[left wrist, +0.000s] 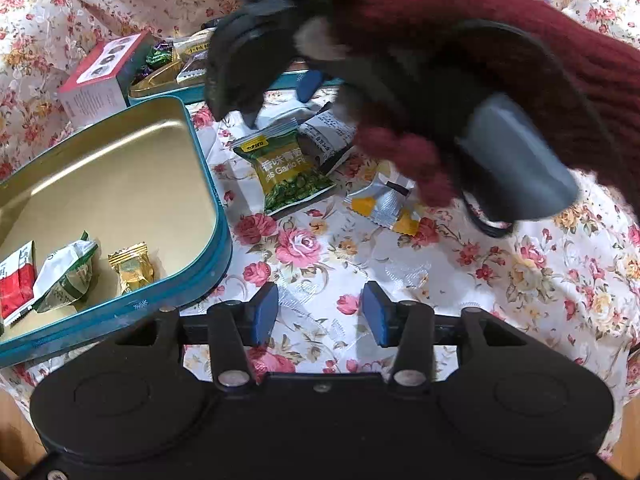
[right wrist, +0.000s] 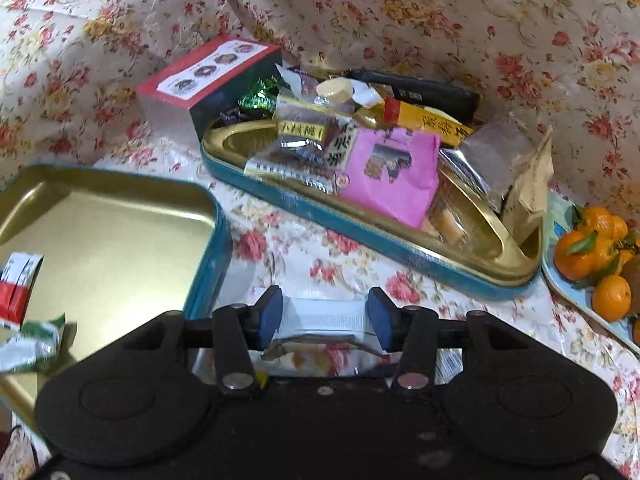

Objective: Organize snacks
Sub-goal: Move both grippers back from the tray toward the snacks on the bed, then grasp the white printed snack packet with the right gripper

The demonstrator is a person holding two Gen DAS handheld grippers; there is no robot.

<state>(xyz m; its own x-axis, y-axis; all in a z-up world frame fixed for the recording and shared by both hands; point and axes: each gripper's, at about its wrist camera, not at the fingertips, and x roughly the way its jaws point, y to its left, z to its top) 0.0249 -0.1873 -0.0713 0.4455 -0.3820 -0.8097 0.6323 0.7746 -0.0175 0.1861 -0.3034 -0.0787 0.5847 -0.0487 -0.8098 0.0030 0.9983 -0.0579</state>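
Observation:
My left gripper hangs open over the flowered cloth with nothing between its blue pads. To its left is a teal tin with a gold inside; it holds a red-and-white packet, a green-and-white packet and a gold candy. A green pea packet and a silver-and-yellow packet lie loose on the cloth. My right gripper, held by a hand in a dark red sleeve, stands open above a white packet that lies between its pads.
A second teal tin at the back is heaped with snacks, among them a pink packet. A red-topped box stands behind it. A plate of oranges sits at the right. Bare cloth lies in front of the left gripper.

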